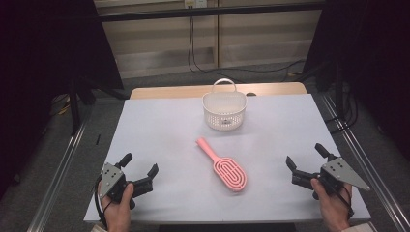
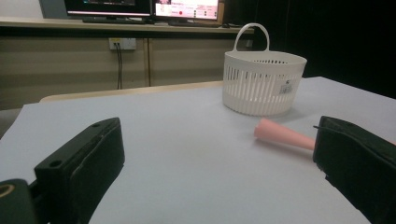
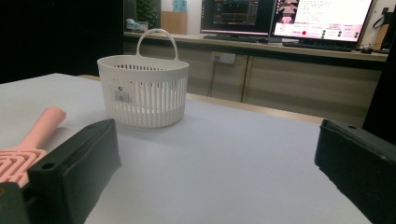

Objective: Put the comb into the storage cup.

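I see one pink hairbrush (image 1: pixel 223 165) lying flat near the middle of the tabletop (image 1: pixel 159 125), handle pointing toward the far side, untouched. One white basket (image 1: pixel 224 110) stands upright beyond it, near the far edge, apart from the brush. I have two grippers on the near side, well apart from the brush. The left gripper (image 1: pixel 141 171) sits at the near left with its jaws spread wide and nothing between them. The right gripper (image 1: pixel 305 158) sits at the near right, jaws equally wide, holding nothing. Two hands, one on each gripper.
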Demonstrator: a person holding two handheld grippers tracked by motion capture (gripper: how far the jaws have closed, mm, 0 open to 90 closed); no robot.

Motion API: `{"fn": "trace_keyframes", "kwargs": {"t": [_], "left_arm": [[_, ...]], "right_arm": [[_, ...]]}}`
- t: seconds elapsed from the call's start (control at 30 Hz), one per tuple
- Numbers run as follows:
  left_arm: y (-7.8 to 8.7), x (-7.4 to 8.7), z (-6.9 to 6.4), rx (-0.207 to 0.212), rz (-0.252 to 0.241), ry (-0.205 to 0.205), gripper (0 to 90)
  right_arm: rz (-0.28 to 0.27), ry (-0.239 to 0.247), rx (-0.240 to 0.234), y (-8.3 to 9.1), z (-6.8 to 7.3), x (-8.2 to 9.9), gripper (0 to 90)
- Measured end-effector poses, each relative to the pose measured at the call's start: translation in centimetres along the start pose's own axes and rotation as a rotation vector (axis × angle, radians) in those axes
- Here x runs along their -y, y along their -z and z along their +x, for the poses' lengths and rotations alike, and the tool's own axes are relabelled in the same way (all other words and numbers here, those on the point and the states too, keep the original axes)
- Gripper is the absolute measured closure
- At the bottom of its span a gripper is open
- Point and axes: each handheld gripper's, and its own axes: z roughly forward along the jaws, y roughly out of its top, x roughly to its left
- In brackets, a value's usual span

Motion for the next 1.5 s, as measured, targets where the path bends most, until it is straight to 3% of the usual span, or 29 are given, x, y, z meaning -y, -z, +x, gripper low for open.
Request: {"fn": "trace_keyframes", "kwargs": {"t": [0.3,0.5,1.03,1.3,1.5], "left_arm": [[-0.1,0.0,0.1,0.001,0.004,-0.002,2.2],[0.0,0.0,0.0,0.0,0.0,0.008,2.2],[0.2,-0.1,-0.1,0.023,-0.013,-0.001,2.1],[0.2,0.0,-0.1,0.021,-0.01,0.002,2.0],[0.2,0.0,-0.1,0.023,-0.005,0.002,2.1]], "right_arm": [[0.002,-0.006,-0.007,-0.1,-0.2,0.1,0.0],[0.015,-0.016,-0.059,-0.3,0.0,0.2,0.0],[0.03,-0.001,-0.093,-0.8,1.0,0.1,0.0],[0.072,-0.007,-0.159,-1.5,1.8,0.3,0.0],[0.037,0.003,-0.191,-1.2,2.6,-0.2,0.2]]}}
